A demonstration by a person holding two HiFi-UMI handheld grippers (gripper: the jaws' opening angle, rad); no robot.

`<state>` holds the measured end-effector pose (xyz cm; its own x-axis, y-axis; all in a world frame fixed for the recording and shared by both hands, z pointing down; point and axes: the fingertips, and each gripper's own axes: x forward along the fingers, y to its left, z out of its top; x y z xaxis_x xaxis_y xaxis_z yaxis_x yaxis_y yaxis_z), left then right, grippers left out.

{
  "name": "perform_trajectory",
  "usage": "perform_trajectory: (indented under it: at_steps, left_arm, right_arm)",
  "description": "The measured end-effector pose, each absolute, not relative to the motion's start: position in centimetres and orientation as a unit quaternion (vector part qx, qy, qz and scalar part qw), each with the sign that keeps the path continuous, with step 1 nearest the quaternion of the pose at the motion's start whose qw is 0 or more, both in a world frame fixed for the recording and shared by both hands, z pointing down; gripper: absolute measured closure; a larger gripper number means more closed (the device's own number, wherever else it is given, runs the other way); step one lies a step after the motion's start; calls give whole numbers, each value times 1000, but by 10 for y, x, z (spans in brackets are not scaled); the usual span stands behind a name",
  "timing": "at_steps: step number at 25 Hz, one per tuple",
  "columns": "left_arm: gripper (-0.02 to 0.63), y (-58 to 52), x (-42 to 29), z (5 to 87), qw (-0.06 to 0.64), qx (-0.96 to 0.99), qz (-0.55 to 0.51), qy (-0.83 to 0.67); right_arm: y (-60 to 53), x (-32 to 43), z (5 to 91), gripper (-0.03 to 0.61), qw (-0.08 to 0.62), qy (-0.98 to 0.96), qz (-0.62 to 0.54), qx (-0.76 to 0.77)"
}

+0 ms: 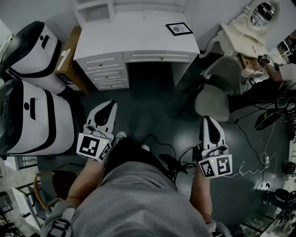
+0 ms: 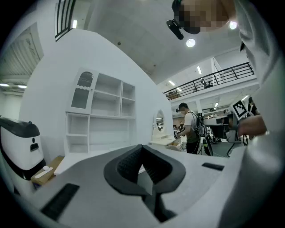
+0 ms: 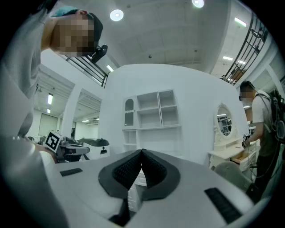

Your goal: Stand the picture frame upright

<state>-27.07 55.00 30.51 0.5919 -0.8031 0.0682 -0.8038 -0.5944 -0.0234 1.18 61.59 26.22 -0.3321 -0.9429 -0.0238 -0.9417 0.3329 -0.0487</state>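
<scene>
picture frame (image 1: pixel 179 28): not yet handled. left gripper (image 1: pixel 109 106) and right gripper (image 1: pixel 208 120): both level, jaws closed tip to tip on nothing, held low over the dark floor (image 1: pixel 152 111) in front of the person. beyond them: white desk (image 1: pixel 138 32). the frame lies flat on its top near the right edge, well apart from either gripper. done: nothing visible. left, by judgement: approach, grasp, tip the frame upright, release.

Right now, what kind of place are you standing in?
Probably a big workshop hall dressed up like a bedroom: a white desk, a dressing table with an oval mirror, and loose cables across the floor.
</scene>
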Motion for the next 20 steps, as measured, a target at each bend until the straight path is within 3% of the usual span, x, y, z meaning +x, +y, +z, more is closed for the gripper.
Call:
perform_trajectory:
  at_steps: [20]
  left_arm:
    - [606,572,-268,316,15,890,49,-453]
  right_arm:
    - [637,11,258,552,36,827,-14,-560]
